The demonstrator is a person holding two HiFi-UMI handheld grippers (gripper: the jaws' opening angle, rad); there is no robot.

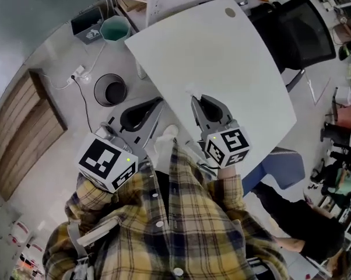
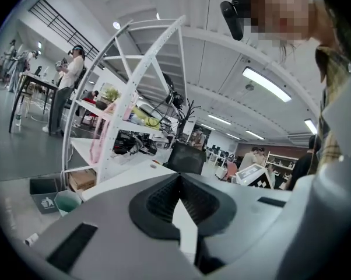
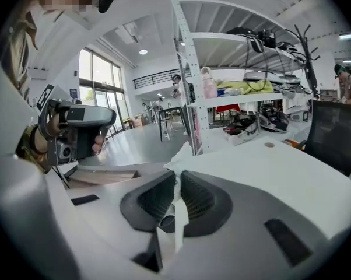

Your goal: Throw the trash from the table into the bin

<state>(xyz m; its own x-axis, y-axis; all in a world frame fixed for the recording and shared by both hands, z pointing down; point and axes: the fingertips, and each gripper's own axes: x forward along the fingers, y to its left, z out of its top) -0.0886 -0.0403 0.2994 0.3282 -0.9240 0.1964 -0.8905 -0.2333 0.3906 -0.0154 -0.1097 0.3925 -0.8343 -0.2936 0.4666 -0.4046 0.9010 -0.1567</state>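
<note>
A crumpled white tissue sticks out past the tips of my right gripper, which hangs over the near-left part of the white table. In the right gripper view the ribbed pads of this gripper press on the tissue. My left gripper is beside the table's left edge, over the floor, with its jaws shut and nothing between them; its tips meet. A round black bin stands on the floor to the left of the table, ahead of the left gripper.
A teal bucket and a dark box stand on the floor beyond the bin. A power strip with cables lies beside it. A white shelf rack and a black office chair border the table.
</note>
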